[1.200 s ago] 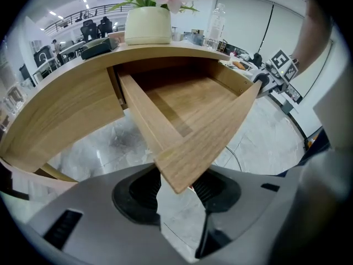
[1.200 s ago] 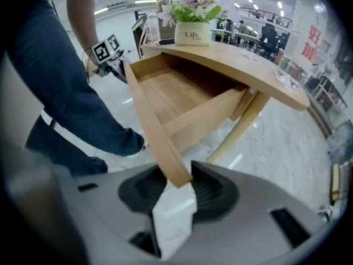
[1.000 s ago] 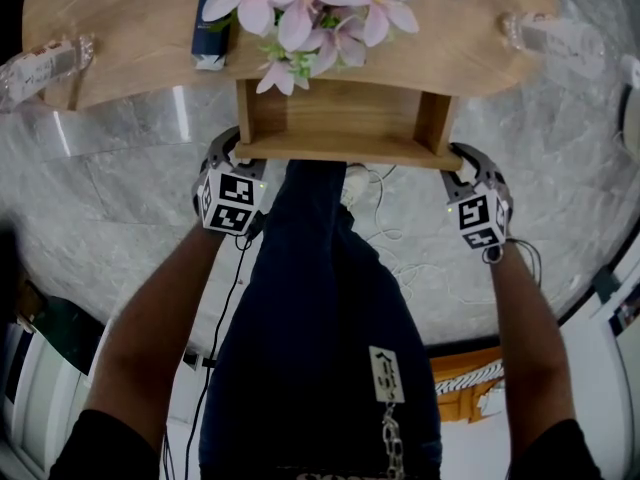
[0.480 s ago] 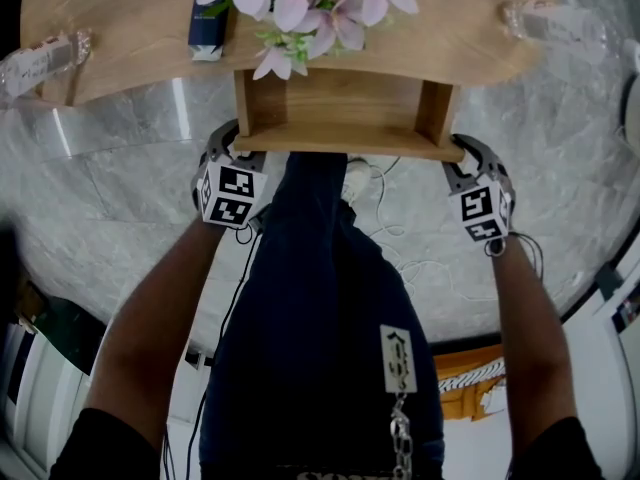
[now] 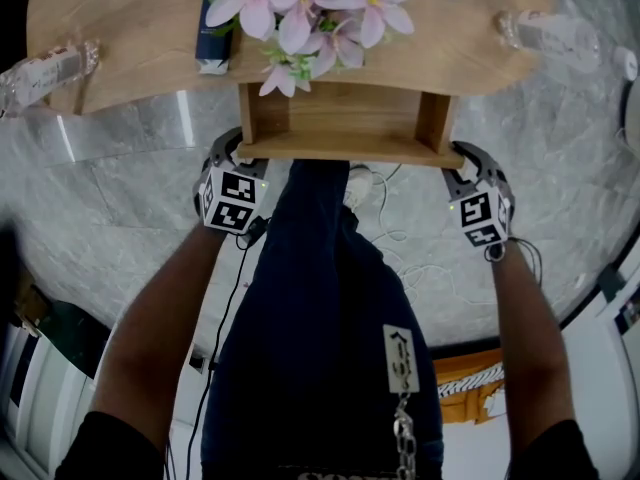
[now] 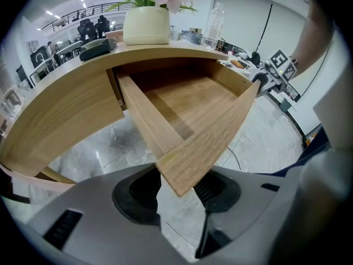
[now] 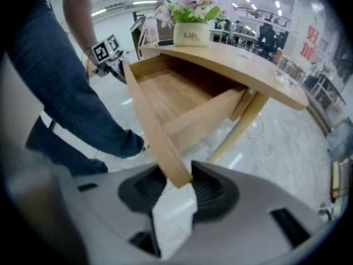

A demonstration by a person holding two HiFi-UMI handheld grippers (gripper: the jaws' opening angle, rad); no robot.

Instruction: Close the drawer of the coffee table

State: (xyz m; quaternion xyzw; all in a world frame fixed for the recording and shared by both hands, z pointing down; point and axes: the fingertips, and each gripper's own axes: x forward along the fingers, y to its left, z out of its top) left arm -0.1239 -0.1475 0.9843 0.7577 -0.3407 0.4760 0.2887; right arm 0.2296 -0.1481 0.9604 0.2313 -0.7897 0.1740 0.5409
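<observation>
Nothing is shifting since a second ago: left gripper [image 5: 238, 150] and right gripper [image 5: 462, 158] are each pinching a front corner of the open drawer [image 5: 340, 120]

The flower pot [image 7: 192, 35] reads "Life".

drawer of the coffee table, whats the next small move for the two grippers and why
Probably push both grippers toward the table together, sliding the drawer under the tabletop. It stands pulled out and empty, and the left gripper and right gripper each clamp a front corner.
</observation>
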